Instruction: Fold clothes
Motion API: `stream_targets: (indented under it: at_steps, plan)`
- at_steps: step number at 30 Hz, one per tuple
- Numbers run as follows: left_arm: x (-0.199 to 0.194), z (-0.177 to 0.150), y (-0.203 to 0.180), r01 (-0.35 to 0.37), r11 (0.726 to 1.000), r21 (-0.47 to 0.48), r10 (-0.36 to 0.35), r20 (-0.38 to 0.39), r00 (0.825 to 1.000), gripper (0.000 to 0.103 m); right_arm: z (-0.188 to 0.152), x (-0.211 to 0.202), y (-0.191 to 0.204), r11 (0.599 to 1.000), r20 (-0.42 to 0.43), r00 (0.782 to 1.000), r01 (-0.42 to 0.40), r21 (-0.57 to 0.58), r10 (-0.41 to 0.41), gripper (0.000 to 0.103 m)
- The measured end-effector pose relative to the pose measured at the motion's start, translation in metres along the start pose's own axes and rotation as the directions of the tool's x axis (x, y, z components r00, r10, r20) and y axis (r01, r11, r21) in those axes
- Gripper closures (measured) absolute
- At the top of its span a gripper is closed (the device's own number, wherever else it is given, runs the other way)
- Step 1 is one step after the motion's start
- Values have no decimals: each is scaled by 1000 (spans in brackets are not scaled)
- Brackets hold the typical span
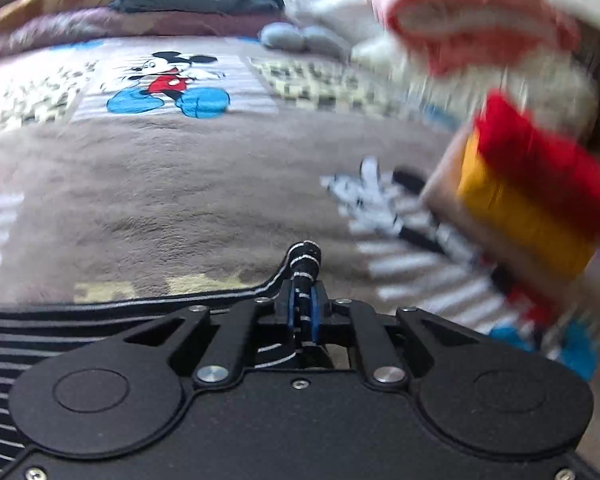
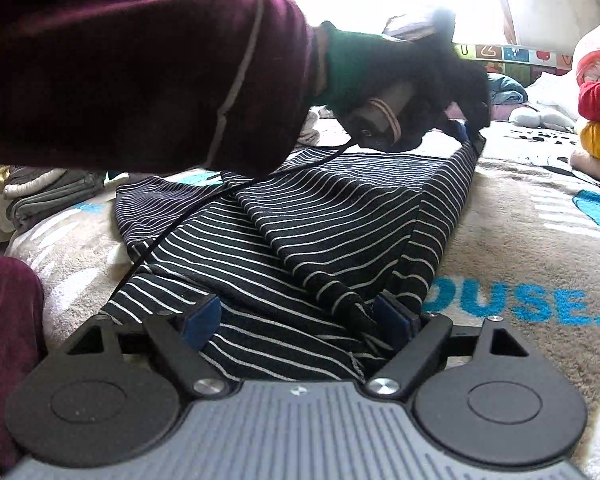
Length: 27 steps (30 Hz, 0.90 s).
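A black garment with thin white stripes point(image 2: 332, 216) lies on the bed, partly folded over itself. My left gripper point(image 1: 305, 314) is shut on a bunched corner of this striped garment point(image 1: 60, 344). In the right wrist view the left gripper point(image 2: 474, 140) is at the garment's far end, held by a dark-gloved hand point(image 2: 412, 80). My right gripper point(image 2: 298, 320) stands open at the near edge. Its blue pads point(image 2: 202, 318) sit wide apart with striped cloth lying between them, not pinched.
A brown cartoon-mouse blanket point(image 1: 180, 184) covers the bed. A stack of folded red and yellow clothes point(image 1: 532, 184) stands at the right, with a pink bundle point(image 1: 472, 20) behind. Grey folded clothes point(image 2: 48, 196) sit at the left. A maroon sleeve point(image 2: 140, 60) reaches over the garment.
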<state>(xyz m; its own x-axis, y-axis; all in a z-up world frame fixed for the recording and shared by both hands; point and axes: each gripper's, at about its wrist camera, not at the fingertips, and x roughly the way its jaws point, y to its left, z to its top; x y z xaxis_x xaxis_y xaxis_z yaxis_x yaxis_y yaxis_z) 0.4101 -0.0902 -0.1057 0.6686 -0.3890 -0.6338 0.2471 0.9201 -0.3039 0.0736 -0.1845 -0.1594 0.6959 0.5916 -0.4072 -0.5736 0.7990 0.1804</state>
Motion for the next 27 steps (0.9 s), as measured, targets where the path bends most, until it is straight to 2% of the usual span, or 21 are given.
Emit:
stream_targets:
  at_steps: [5,8,13,16,22,24,27]
  plan:
    - [-3,-11,43,86,975,-204,-80,37,996,97,1,-1,-1,1000,-4,1000,-7,20,7,19]
    - [-1,-17,57,114,954,-277,-104,53,993,97,1,-1,-2,1000,-4,1000,-11,26,12,19]
    - [4,-18,60,109,954,-278,-105,31,994,97,1,-1,-4,999,-1,1000,-19,37,19,18]
    - [13,-16,63,77,956,-283,-83,-8,997,97,1,-1,-4,999,0,1000,-25,41,25,18]
    - [16,-15,75,56,937,-344,-72,-34,997,90,1,0,-4,999,1,999,-36,37,36,15]
    - [8,-11,75,40,942,-333,-51,-24,998,91,1,1,-3,999,1,999,-37,35,37,15]
    - [-12,-1,62,-49,975,-218,50,3,999,91,2,0,-4,999,1,999,-41,37,41,14]
